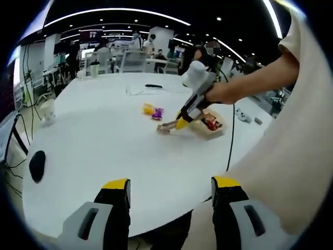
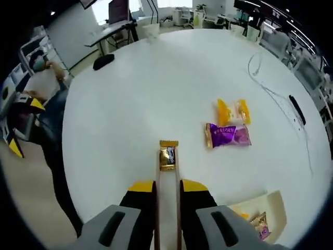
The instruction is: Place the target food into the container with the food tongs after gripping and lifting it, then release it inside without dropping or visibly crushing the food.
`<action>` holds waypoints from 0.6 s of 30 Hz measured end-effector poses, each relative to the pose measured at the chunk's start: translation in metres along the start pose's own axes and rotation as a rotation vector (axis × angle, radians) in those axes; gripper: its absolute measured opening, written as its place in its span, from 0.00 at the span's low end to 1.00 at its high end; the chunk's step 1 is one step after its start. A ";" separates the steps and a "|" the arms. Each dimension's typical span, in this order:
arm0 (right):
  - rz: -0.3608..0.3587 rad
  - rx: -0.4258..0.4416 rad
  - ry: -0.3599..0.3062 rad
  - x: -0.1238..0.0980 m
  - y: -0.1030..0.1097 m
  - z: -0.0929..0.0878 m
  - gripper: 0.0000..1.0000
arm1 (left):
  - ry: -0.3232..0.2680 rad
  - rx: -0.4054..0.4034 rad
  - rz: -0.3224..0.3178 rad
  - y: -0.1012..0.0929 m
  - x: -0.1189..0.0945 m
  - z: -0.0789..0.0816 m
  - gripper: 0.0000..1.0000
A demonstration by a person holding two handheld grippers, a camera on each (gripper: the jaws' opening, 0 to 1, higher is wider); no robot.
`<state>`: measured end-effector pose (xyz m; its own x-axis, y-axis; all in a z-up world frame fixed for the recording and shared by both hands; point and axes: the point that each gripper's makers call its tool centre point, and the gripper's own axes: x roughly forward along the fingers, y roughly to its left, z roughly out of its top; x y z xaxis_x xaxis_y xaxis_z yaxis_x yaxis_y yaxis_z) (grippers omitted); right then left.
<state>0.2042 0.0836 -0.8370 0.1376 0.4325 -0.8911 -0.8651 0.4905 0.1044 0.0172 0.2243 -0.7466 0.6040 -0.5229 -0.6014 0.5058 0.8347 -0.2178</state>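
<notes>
My right gripper (image 2: 167, 186) is shut on wooden food tongs (image 2: 157, 208). The tong tips pinch a small gold-wrapped snack (image 2: 167, 156) just over the white table (image 2: 135, 99). A yellow packet (image 2: 233, 112) and a purple packet (image 2: 228, 135) lie to the right of it. The pale container (image 2: 273, 203) sits at the lower right with wrapped snacks inside. In the left gripper view the right gripper (image 1: 183, 121) and its tongs (image 1: 167, 126) reach down between the packets (image 1: 153, 111) and the container (image 1: 218, 134). My left gripper (image 1: 171, 186) hangs open and holds nothing at the table's near edge.
A black mouse (image 1: 37, 165) and a paper cup (image 1: 48, 110) sit at the table's left side. A thin cable (image 2: 270, 88) and a dark bar (image 2: 296, 109) lie on the far right part. The person's sleeve (image 1: 291, 156) hangs close on the right. Office desks stand beyond.
</notes>
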 end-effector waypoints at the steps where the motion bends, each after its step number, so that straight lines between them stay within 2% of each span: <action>1: -0.006 0.012 -0.008 -0.003 0.000 -0.001 0.15 | 0.002 0.014 -0.012 -0.002 0.002 0.002 0.63; 7: -0.020 0.045 -0.042 -0.015 0.007 -0.004 0.15 | 0.002 0.042 -0.041 -0.006 0.008 0.010 0.63; 18: -0.069 0.132 -0.136 -0.049 0.010 -0.010 0.15 | 0.016 0.080 -0.092 -0.016 0.013 0.010 0.63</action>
<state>0.1840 0.0593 -0.7970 0.2659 0.4879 -0.8314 -0.7819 0.6136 0.1100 0.0229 0.2021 -0.7429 0.5437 -0.5931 -0.5938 0.6065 0.7667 -0.2105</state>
